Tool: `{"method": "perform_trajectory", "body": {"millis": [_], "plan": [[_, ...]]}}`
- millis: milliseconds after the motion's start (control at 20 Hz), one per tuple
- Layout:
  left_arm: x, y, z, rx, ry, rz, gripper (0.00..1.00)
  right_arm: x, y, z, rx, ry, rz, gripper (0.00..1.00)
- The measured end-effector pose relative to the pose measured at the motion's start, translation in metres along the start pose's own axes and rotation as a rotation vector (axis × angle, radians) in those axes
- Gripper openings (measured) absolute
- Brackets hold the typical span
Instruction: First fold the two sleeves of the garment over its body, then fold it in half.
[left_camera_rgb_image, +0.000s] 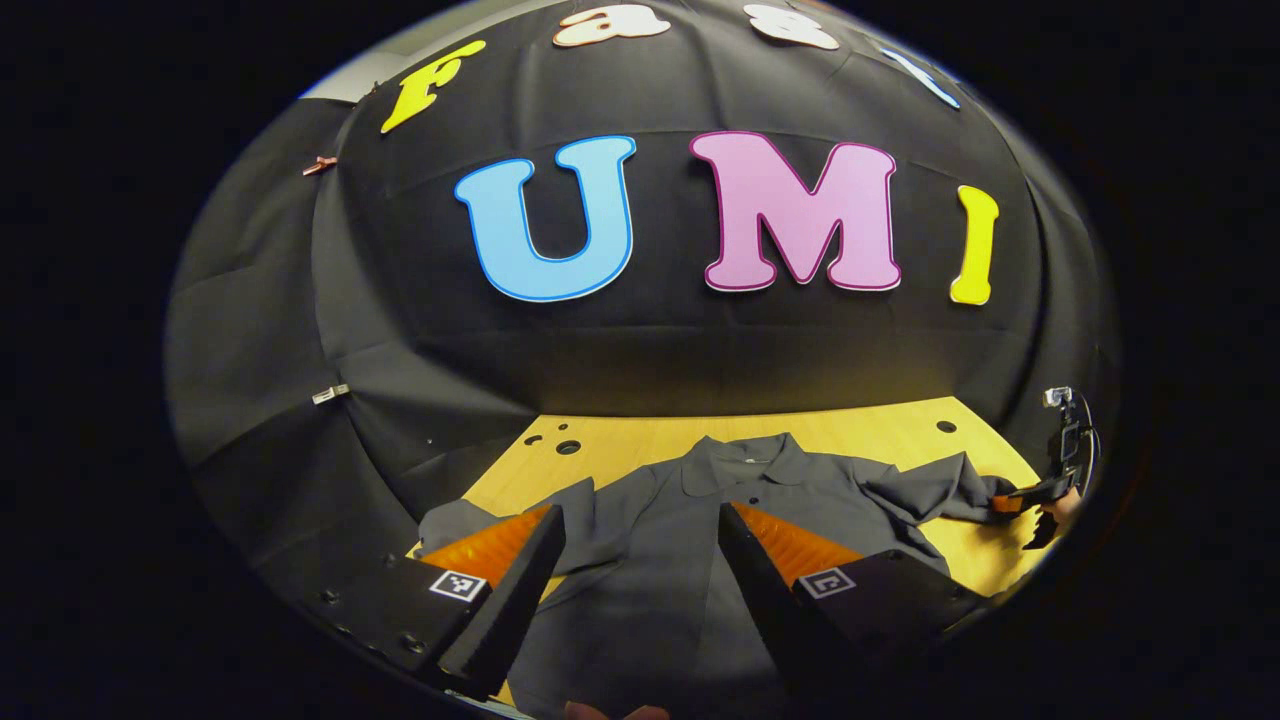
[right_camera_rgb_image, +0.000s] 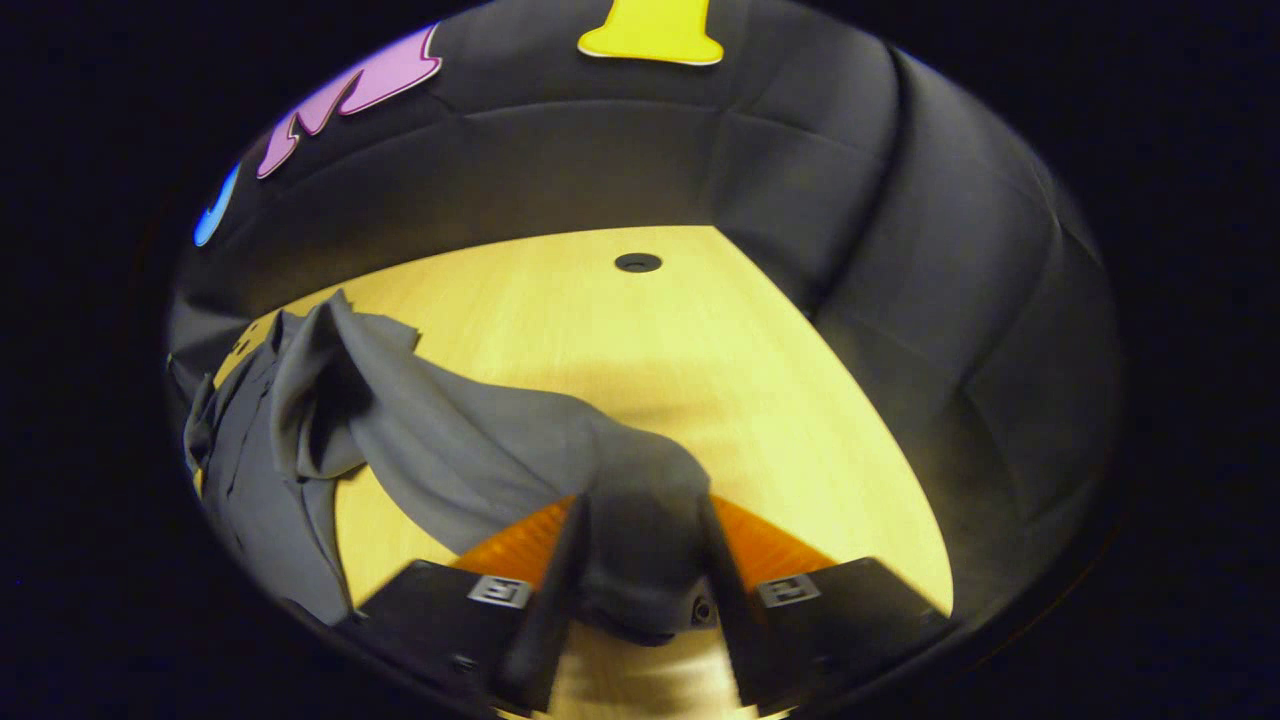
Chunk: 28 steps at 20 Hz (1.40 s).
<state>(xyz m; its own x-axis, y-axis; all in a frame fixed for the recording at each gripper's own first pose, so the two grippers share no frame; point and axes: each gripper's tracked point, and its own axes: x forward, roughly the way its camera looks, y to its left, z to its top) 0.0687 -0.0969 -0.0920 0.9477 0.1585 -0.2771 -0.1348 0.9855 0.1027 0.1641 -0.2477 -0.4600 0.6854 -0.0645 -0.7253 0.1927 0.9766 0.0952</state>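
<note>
A dark grey collared shirt lies spread front-up on the wooden table, collar toward the back wall. My left gripper hovers open above the shirt's body, with nothing between its fingers. One sleeve lies flat at the left. The other sleeve stretches out to the right, where the right gripper and a hand hold its end. In the right gripper view, my right gripper is shut on the bunched sleeve cuff, and the sleeve rises off the table back toward the shirt body.
The table has round holes near its far edge and at the back left. Black cloth walls close in the table at the back and sides. Small clips hang on the left wall.
</note>
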Motion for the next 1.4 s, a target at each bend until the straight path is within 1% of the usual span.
{"method": "perform_trajectory", "body": {"millis": [100, 150, 200, 250, 300, 550, 700, 850, 900, 950, 1200, 1300, 1400], "plan": [[0.000, 0.001, 0.000, -0.003, -0.002, 0.007, 0.98, -0.001, -0.004, 0.001, -0.013, -0.004, 0.005, 0.24], [-0.001, 0.002, 0.000, -0.002, -0.001, 0.013, 0.98, -0.002, -0.009, 0.001, -0.014, -0.002, -0.015, 0.20], [-0.002, 0.004, -0.001, -0.001, 0.002, 0.019, 0.98, 0.000, -0.015, 0.004, -0.012, -0.008, -0.043, 0.18], [-0.003, 0.007, -0.001, 0.000, 0.004, 0.026, 0.98, 0.002, -0.027, 0.005, -0.011, -0.009, -0.082, 0.11], [-0.005, 0.008, -0.003, 0.002, 0.005, 0.033, 0.98, 0.001, -0.037, 0.006, -0.002, -0.019, -0.116, 0.11], [-0.010, 0.022, -0.006, 0.009, 0.001, 0.063, 0.98, -0.017, -0.072, 0.030, 0.053, -0.110, -0.214, 0.11], [-0.011, 0.034, -0.009, -0.002, -0.005, 0.063, 0.97, -0.048, -0.084, 0.058, 0.106, -0.195, -0.243, 0.11], [-0.006, 0.052, -0.009, -0.009, -0.021, 0.052, 0.98, -0.090, -0.079, 0.094, 0.122, -0.315, -0.248, 0.11], [-0.005, 0.059, -0.010, -0.011, -0.023, 0.042, 0.98, -0.106, -0.074, 0.106, 0.127, -0.353, -0.245, 0.15], [-0.003, 0.067, -0.009, -0.013, -0.028, 0.035, 0.98, -0.122, -0.067, 0.118, 0.131, -0.392, -0.242, 0.11], [0.008, 0.112, -0.009, -0.009, -0.063, 0.014, 0.97, -0.215, -0.014, 0.161, 0.104, -0.545, -0.185, 0.11], [0.014, 0.132, -0.012, -0.002, -0.070, 0.011, 0.97, -0.252, 0.010, 0.169, 0.084, -0.595, -0.158, 0.11], [0.020, 0.153, -0.016, -0.003, -0.077, 0.009, 0.98, -0.279, 0.042, 0.179, 0.061, -0.639, -0.128, 0.11]]}}
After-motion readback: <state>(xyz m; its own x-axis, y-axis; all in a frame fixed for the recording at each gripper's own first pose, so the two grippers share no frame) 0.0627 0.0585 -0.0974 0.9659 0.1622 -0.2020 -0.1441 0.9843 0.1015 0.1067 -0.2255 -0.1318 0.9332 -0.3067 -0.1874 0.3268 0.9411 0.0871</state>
